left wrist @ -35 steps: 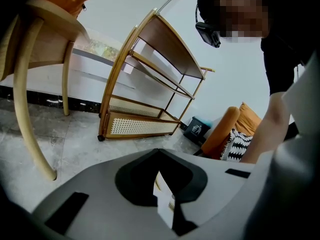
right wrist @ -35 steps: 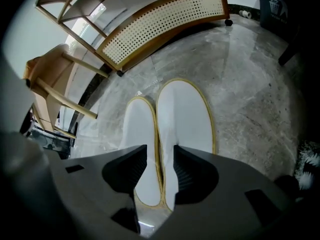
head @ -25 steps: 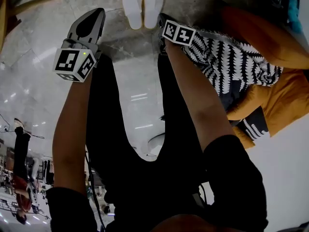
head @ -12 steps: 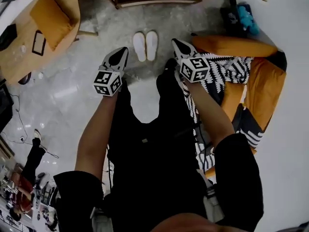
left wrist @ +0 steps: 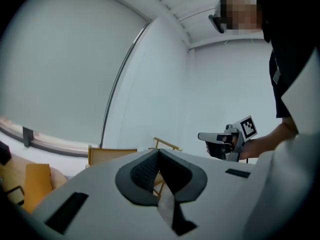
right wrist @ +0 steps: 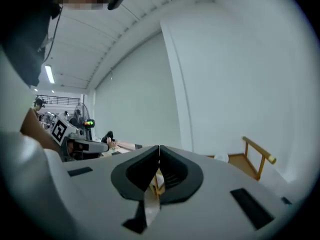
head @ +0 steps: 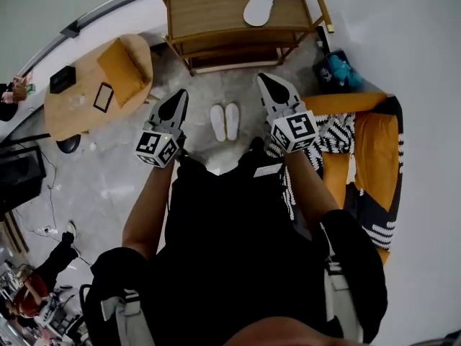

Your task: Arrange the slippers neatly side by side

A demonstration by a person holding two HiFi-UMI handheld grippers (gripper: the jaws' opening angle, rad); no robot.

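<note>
Two white slippers (head: 225, 121) lie side by side on the grey floor, toes toward the wooden shelf. In the head view my left gripper (head: 181, 94) is held up high above the floor, left of the pair, shut and empty. My right gripper (head: 264, 78) is held up to the right of the pair, also shut and empty. In the left gripper view the jaws (left wrist: 159, 152) meet with nothing between them, and the right gripper (left wrist: 220, 140) shows beyond. In the right gripper view the jaws (right wrist: 159, 149) are closed too. Both point nearly level at pale walls.
A wooden shelf (head: 209, 13) stands beyond the slippers with another white slipper (head: 259, 1) on top. A round wooden table (head: 72, 103) with an orange cushion is at the left. An orange sofa (head: 376, 146) with a black-and-white blanket (head: 333, 132) is at the right.
The person has stood up: both grippers rose well away from the floor and the slippers now look small and far below. The right gripper left the slippers and levelled out.
</note>
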